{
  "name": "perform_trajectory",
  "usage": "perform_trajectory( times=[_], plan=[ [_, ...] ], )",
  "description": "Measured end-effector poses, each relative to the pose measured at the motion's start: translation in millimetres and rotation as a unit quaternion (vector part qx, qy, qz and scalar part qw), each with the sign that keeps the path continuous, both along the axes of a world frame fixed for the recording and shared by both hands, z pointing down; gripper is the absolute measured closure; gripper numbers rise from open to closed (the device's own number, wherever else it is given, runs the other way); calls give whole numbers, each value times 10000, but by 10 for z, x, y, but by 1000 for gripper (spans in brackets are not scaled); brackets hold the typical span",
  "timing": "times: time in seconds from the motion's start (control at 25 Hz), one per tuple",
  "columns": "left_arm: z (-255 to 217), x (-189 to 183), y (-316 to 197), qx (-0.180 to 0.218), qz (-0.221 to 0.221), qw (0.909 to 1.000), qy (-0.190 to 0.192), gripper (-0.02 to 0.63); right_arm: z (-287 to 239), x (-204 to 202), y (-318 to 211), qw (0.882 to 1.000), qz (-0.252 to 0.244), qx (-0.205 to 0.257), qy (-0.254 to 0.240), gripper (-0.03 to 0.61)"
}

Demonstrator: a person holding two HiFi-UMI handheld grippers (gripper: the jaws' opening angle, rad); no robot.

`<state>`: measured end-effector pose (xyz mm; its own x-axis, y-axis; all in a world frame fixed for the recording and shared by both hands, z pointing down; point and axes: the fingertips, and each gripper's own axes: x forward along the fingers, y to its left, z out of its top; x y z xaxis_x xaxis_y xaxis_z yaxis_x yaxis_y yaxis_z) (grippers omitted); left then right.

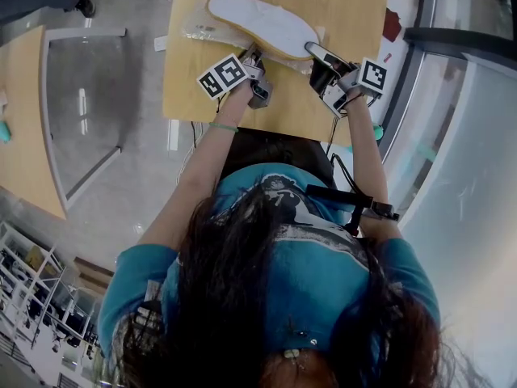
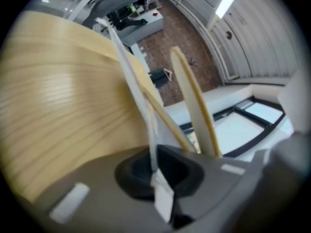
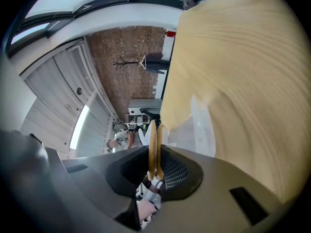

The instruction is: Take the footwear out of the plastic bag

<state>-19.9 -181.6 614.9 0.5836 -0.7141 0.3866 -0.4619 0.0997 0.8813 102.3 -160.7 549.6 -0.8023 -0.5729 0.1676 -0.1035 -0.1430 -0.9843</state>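
**Visitor:** Claws first: what does each one hold?

**Guide:** Left gripper (image 2: 156,173): jaws closed flat on a thin strip of the plastic bag (image 1: 195,31). Right gripper (image 3: 154,165): jaws narrowly apart, clamped on the slipper's tan rim, where two tan edges show side by side between them.

**Visitor:** And the layout, from the largest item down?

**Guide:** Wooden table (image 1: 351,10): it carries everything. Slipper (image 1: 262,18): it lies flat near the table's middle with its pale face up. Clear bag film shows round the slipper's left end and along its near side. Both grippers meet that near side, the left one toward the middle and the right one at the right-hand end.
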Motion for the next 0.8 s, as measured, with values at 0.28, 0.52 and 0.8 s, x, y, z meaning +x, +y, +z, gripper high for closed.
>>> perform_trajectory(
  times=[0.28, 0.52, 0.8],
  plan=[
    [-14, 31, 102, -286, 274, 9991, 158, 445, 371, 277, 73, 9947, 213, -430, 913, 512],
    [-101, 25, 150, -380, 866, 9954, -145, 280, 621, 199, 200, 9873, -201, -536, 1483, 511],
    [-278, -357, 310, -512, 462, 9916, -1095, 249, 696, 139, 232, 9826, -386, -439, 1764, 511]
  ],
)
